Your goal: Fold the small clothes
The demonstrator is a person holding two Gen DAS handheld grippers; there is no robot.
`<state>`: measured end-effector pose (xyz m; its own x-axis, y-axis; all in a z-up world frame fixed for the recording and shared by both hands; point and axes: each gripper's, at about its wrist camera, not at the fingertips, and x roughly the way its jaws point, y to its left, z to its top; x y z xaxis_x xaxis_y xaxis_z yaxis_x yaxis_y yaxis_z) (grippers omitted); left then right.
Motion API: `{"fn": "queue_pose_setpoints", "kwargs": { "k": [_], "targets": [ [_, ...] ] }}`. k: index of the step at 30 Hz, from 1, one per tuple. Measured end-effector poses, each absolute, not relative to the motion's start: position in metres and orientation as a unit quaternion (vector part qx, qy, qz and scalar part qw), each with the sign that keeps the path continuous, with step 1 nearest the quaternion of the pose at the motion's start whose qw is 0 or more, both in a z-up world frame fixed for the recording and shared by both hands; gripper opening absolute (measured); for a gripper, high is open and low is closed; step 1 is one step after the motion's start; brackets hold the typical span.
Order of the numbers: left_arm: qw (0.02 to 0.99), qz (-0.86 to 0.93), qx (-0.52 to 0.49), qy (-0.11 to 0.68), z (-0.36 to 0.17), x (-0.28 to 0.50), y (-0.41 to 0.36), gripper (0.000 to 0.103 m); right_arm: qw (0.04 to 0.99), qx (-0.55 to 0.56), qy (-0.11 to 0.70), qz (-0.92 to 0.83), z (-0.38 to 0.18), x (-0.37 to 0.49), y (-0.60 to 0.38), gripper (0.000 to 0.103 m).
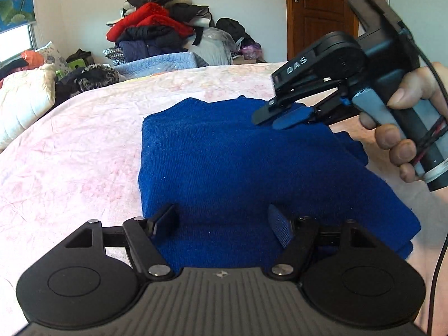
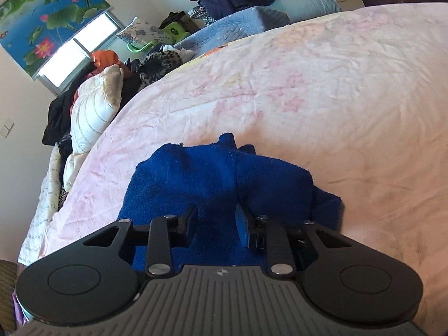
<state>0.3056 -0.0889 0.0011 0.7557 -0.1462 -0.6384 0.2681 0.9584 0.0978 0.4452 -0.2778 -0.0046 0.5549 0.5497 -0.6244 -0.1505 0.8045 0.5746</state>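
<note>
A blue knitted garment [image 1: 238,162] lies folded into a rough rectangle on the pink bedspread [image 1: 70,154]. My left gripper [image 1: 224,218] is open just above its near edge, fingers wide apart. My right gripper [image 1: 275,119] hovers over the garment's far right corner in the left wrist view. In the right wrist view the right gripper [image 2: 217,221] is open over the blue garment [image 2: 212,176], fingers a moderate gap apart, holding nothing. A loose flap of the garment sticks out at the right [image 2: 327,204].
A pile of clothes [image 1: 156,33] sits behind the bed against the wall. A white pillow [image 1: 25,98] lies at the bed's left edge. A wooden door [image 1: 322,14] stands at the back right. The pink bedspread [image 2: 308,84] stretches beyond the garment.
</note>
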Motion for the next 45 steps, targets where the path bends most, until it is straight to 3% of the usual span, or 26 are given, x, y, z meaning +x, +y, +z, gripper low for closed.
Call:
{"fn": "queue_pose_setpoints", "kwargs": {
  "k": [7, 13, 20, 24, 29, 36, 39, 40, 42, 43, 44, 45],
  "targets": [
    [0.932, -0.088, 0.069, 0.345, 0.019, 0.296, -0.074, 0.072, 0.873, 0.240, 0.366, 0.214, 0.032, 0.401, -0.278, 0.065],
    [0.925, -0.086, 0.076, 0.361, 0.010, 0.300, -0.077, 0.072, 0.866, 0.184, 0.417, 0.203, 0.006, 0.407, -0.258, 0.067],
    [0.925, -0.085, 0.053, 0.366, 0.014, 0.301, -0.068, 0.074, 0.874, 0.178, 0.404, 0.204, 0.010, 0.398, -0.261, 0.068],
    [0.928, -0.097, -0.054, 0.355, 0.037, 0.294, -0.024, 0.073, 0.870, 0.247, 0.374, 0.208, 0.025, 0.375, -0.296, 0.073],
    [0.870, -0.102, -0.244, 0.416, 0.017, 0.319, 0.046, 0.073, 0.861, 0.291, 0.386, 0.157, 0.010, 0.353, -0.354, 0.077],
    [0.806, -0.176, -0.333, 0.458, -0.012, 0.332, 0.038, 0.073, 0.835, 0.316, 0.417, 0.167, -0.015, 0.362, -0.355, 0.075],
    [0.802, -0.181, -0.336, 0.458, -0.017, 0.333, 0.034, 0.074, 0.825, 0.322, 0.424, 0.190, -0.018, 0.379, -0.338, 0.089],
    [0.797, -0.183, -0.346, 0.461, -0.019, 0.334, 0.036, 0.074, 0.815, 0.333, 0.428, 0.206, -0.016, 0.390, -0.329, 0.089],
    [0.787, -0.190, -0.354, 0.468, -0.020, 0.334, 0.038, 0.073, 0.806, 0.336, 0.437, 0.214, -0.017, 0.394, -0.324, 0.081],
    [0.786, -0.189, -0.349, 0.474, -0.019, 0.333, 0.039, 0.066, 0.800, 0.335, 0.443, 0.227, -0.017, 0.397, -0.317, 0.065],
    [0.791, -0.179, -0.333, 0.481, -0.018, 0.333, 0.037, 0.044, 0.799, 0.324, 0.449, 0.232, -0.018, 0.398, -0.310, 0.052],
    [0.796, -0.168, -0.314, 0.490, -0.018, 0.333, 0.036, 0.034, 0.806, 0.305, 0.455, 0.225, -0.019, 0.397, -0.304, 0.029]
  ]
}}
